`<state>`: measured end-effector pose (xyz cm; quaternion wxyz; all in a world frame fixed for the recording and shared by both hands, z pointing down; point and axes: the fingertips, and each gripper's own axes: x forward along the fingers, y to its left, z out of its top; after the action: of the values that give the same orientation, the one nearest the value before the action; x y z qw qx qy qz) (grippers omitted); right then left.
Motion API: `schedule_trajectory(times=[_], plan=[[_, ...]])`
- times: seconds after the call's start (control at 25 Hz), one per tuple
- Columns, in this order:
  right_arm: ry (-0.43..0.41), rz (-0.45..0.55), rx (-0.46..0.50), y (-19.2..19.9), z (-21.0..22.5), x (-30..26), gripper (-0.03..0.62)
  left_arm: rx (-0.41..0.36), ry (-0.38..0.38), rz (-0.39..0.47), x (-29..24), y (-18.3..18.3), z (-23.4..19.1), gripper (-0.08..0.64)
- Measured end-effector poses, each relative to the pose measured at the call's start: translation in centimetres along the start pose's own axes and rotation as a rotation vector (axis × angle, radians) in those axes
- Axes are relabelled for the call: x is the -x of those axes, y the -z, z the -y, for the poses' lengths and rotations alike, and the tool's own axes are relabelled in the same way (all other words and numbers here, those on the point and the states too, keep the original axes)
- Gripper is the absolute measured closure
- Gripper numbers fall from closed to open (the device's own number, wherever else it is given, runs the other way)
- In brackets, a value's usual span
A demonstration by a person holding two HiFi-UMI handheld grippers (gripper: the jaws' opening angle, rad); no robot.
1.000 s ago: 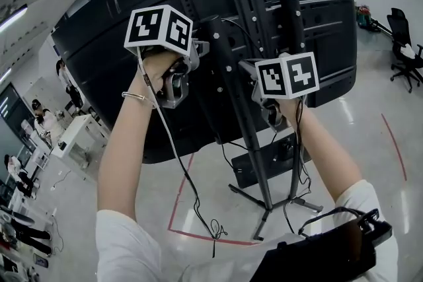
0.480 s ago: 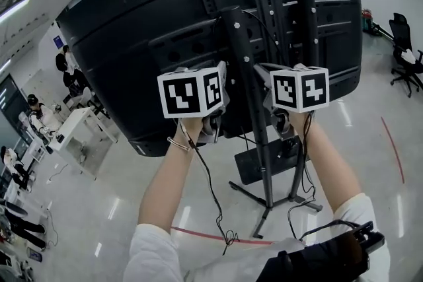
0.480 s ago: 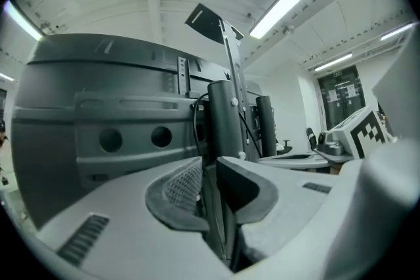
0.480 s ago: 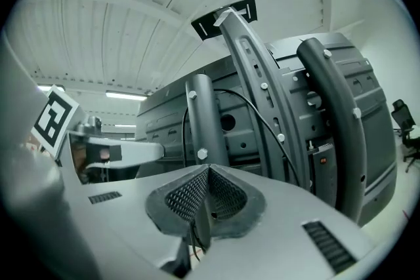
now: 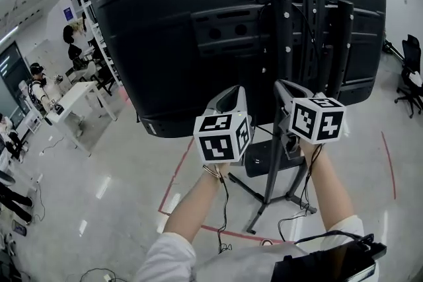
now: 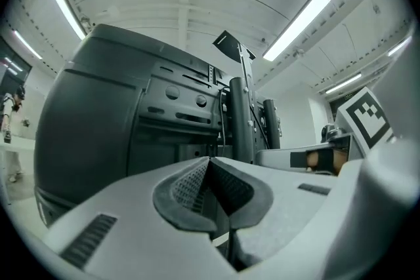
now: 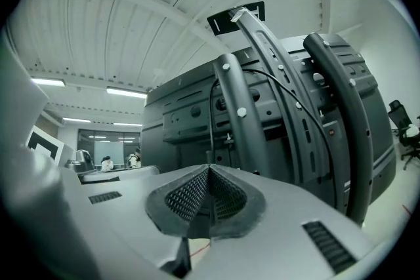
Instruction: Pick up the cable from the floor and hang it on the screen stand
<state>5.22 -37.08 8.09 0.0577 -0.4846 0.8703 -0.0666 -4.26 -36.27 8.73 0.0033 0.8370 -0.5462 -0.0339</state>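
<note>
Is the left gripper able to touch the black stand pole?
Probably yes. The left gripper points at the stand pole with only open air between, though its jaws have just closed on nothing.

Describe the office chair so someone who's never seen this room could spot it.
Find the big black screen on its stand. Past its right end, on the shiny floor, stands the black office chair, the only seat on that side, beyond the red floor line.

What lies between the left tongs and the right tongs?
The screen stand's black upright post stands there, slightly beyond them; the head view shows it.
</note>
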Motion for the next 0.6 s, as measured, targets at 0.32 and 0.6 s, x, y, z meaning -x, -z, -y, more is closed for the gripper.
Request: schedule_trajectory(times=[0.32, 0.6], plan=[[0.006, -0.041, -0.010, 6.0, -3.5, 0.4, 0.574, 0.018, -0.029, -0.022, 3.8, 5.5, -1.3, 0.555], [0.074, -0.057, 0.010, 11.3, -4.0, 2.5, 0.574, 0.062, -0.041, -0.052, 6.5, 10.0, -1.6, 0.555]])
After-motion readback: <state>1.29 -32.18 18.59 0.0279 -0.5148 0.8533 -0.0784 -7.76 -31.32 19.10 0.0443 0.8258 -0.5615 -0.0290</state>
